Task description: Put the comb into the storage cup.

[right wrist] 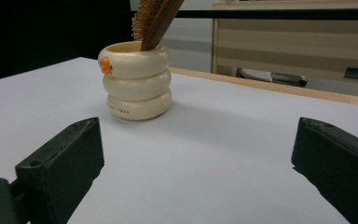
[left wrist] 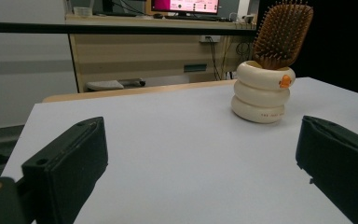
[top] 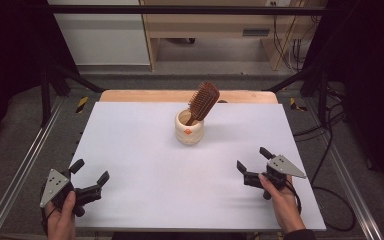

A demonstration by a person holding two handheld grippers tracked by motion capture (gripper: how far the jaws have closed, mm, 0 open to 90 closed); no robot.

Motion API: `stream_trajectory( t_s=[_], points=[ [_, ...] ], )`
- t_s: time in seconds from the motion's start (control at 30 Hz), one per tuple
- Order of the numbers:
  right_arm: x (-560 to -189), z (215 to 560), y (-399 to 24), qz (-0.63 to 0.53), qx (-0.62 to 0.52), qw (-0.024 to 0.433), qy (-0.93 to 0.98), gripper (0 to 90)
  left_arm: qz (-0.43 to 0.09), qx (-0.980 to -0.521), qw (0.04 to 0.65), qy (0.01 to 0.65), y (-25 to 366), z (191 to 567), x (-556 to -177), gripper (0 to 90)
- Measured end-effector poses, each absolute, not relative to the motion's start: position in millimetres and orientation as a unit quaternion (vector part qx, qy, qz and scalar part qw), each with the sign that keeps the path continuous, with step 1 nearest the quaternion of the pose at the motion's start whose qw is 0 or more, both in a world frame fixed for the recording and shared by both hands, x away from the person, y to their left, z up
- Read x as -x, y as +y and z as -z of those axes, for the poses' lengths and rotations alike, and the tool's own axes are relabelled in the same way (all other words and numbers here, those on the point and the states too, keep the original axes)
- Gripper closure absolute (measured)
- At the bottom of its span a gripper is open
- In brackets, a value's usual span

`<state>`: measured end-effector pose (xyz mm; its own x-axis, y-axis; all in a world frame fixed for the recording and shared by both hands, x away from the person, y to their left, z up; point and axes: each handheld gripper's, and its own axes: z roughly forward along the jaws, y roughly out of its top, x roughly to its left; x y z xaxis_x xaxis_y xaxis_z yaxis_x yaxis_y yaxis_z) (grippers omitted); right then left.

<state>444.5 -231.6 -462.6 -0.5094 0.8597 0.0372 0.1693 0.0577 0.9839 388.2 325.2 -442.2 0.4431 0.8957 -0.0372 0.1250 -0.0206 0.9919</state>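
Between the black jaws of each gripper nothing is held: the fingers of the left gripper point(top: 91, 176) are spread wide apart, and those of the right gripper point(top: 252, 159) are likewise parted, both being kept low over the near corners of the white table point(top: 140, 150). Farther out, well apart from both, a cream ribbed cup point(top: 189, 127) is set near the middle of the far half of the table, and a wooden hairbrush point(top: 203, 101) is stood in it handle-down.

The brush's long axis is seen to run steeply upward and to lean toward the right and away in the high view, its paddle head well clear of the rim. From the left gripper view the bristled face point(left wrist: 283, 32) is presented; from the right gripper view mostly the smooth back and the handle point(right wrist: 161, 21) are shown.

The step in hand is judged to be a reach for the brush. It would be done well if the cup were steadied by one gripper while the brush is pinched across its neck just above the rim and drawn out along its own lean, so that the cup is not tipped.
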Motion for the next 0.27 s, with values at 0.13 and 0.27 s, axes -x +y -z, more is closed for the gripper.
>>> stream_trajectory(
  t_s=[0.13, 0.27],
  points=[
    [-446.0, 463.7, -224.0, -0.553, -0.377, 0.312, 0.674, 2.8, -0.339, -0.627, 0.572, 0.405, 325.3, 441.6, -387.8, 2.1],
    [-442.6, 463.7, -220.2, -0.542, -0.358, 0.32, 0.689, 2.9, -0.335, -0.627, 0.575, 0.403, 325.0, 441.5, -388.5, 2.1]
  ],
)
